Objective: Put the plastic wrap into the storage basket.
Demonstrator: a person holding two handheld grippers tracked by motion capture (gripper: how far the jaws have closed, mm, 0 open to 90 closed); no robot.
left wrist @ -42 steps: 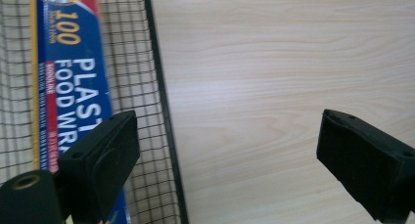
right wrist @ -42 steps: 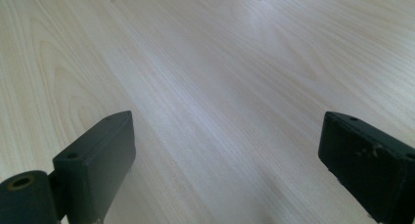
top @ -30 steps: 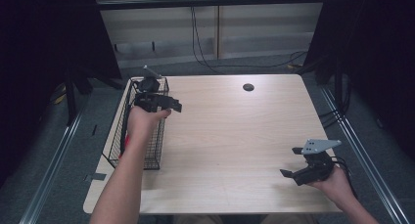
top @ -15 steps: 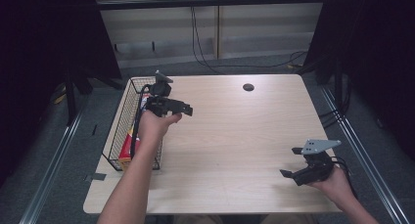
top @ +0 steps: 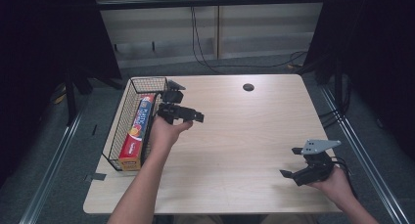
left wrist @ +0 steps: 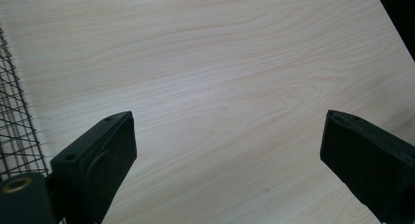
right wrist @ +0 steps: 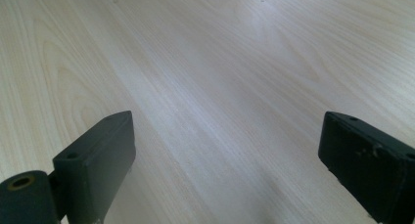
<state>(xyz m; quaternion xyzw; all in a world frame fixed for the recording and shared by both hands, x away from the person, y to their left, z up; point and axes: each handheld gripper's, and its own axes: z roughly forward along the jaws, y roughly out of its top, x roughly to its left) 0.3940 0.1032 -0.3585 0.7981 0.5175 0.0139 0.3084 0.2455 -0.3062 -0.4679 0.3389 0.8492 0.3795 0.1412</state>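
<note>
1. Left gripper held just right of black wire basket, jaws spread wide over bare pale wooden table, gripping nothing.
2. Right gripper near table's right front corner, jaws apart, empty.
3. Long red-and-blue box, possibly plastic wrap, lying inside basket.

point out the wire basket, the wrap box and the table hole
wire basket (top: 147, 80): high view, far rim of the basket.
wrap box (top: 138, 128): high view, middle of the box's top face, inside the basket.
table hole (top: 248, 87): high view, centre of the dark round hole near the far edge.
</note>
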